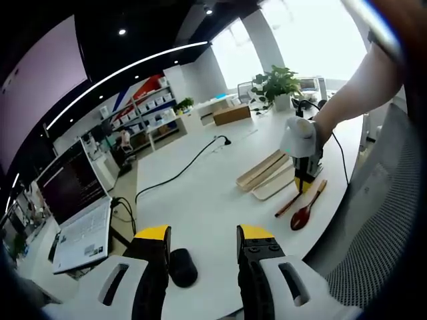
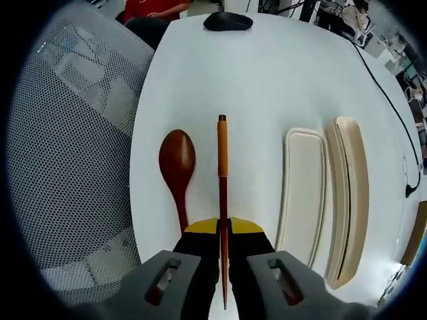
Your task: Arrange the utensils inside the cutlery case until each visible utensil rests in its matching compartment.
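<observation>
In the right gripper view my right gripper [image 2: 223, 227] is shut on a pair of brown chopsticks [image 2: 222, 167] with orange far ends, which point straight ahead over the white table. A dark wooden spoon [image 2: 177, 160] lies just left of them, bowl away from me. The cream cutlery case tray [image 2: 302, 193] and its lid [image 2: 350, 200] lie to the right, both bare. In the left gripper view my left gripper [image 1: 205, 237] is open above the table with nothing between its jaws. Farther off, the right gripper [image 1: 300, 180] stands over the spoon [image 1: 301, 217] and the case [image 1: 263, 170].
A black mouse [image 1: 181, 267] lies just ahead of the left jaws, also seen as the mouse [image 2: 227, 21] at the far table edge. A laptop [image 1: 80, 220] sits off the left edge. A black cable [image 1: 180, 170] crosses the table. A mesh chair [image 2: 67, 133] stands beside the spoon.
</observation>
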Tool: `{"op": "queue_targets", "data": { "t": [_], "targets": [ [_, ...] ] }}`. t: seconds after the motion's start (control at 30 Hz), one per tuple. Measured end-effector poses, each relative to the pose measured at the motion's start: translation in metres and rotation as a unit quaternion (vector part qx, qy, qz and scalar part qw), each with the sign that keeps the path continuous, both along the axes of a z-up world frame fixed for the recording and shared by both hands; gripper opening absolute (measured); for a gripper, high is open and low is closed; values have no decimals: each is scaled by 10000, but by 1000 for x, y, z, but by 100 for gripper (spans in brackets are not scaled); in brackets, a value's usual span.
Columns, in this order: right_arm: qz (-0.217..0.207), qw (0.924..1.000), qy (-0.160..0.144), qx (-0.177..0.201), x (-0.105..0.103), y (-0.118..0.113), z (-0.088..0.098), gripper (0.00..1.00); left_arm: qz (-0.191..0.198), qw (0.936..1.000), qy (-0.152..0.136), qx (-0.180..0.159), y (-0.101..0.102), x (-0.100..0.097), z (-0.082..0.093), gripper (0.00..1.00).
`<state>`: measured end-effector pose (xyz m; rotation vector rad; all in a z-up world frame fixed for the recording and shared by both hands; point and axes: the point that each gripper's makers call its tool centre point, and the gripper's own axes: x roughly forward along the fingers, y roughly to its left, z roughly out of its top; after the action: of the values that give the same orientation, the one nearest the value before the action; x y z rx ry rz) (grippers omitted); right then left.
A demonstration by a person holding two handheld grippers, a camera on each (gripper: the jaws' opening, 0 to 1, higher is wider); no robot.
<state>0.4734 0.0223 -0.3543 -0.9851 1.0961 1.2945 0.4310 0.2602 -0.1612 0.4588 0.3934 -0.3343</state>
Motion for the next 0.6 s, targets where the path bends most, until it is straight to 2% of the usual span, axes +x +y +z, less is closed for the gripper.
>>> {"op": "queue_targets", "data": {
  "t": [0.6],
  "targets": [
    [16,9999,-5,-143,5,-4,9,0,-17,10000,12,18,2,-2,-1,40]
  ]
}}
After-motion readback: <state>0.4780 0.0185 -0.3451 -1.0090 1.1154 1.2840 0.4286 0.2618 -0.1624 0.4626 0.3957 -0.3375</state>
